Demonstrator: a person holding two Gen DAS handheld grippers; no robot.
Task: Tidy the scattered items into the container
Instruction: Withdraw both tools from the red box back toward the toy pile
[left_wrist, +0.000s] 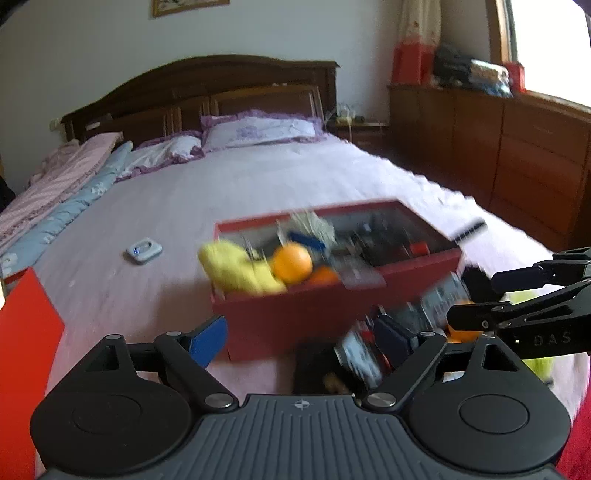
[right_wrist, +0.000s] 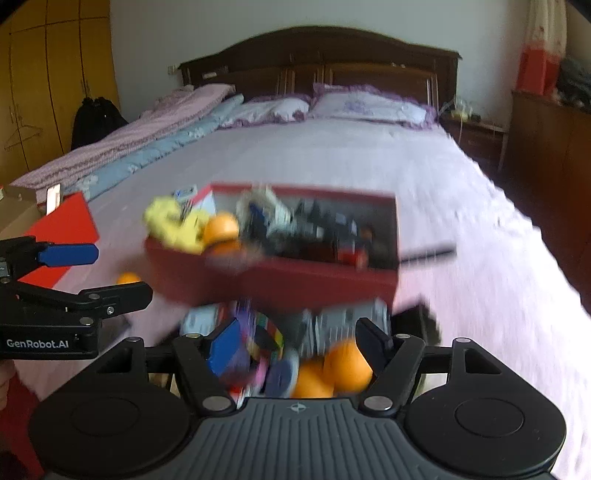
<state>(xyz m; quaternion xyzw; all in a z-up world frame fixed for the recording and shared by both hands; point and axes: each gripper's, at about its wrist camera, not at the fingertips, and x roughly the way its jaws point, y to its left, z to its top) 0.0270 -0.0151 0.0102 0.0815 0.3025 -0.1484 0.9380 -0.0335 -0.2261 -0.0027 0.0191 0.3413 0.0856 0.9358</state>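
A red box (left_wrist: 295, 317) (right_wrist: 280, 280) sits on the bed, blurred, holding a yellow plush (left_wrist: 236, 269) (right_wrist: 173, 221), oranges (left_wrist: 291, 262) (right_wrist: 221, 227) and dark items. Loose items lie in front of it: oranges (right_wrist: 343, 365), a colourful cube (right_wrist: 266, 339), cards and dark things (left_wrist: 369, 350). My left gripper (left_wrist: 299, 339) is open just before the box's near wall. My right gripper (right_wrist: 295, 343) is open above the loose pile; it also shows at the right in the left wrist view (left_wrist: 476, 299). One orange (right_wrist: 127, 277) lies left of the box.
A red lid (left_wrist: 26, 332) (right_wrist: 62, 229) lies at the left bed edge. A small white device (left_wrist: 144, 250) lies on the sheet. A black stick-like object (left_wrist: 469, 229) (right_wrist: 424, 254) lies right of the box. Pillows, headboard and wooden cabinets (left_wrist: 517, 147) stand beyond.
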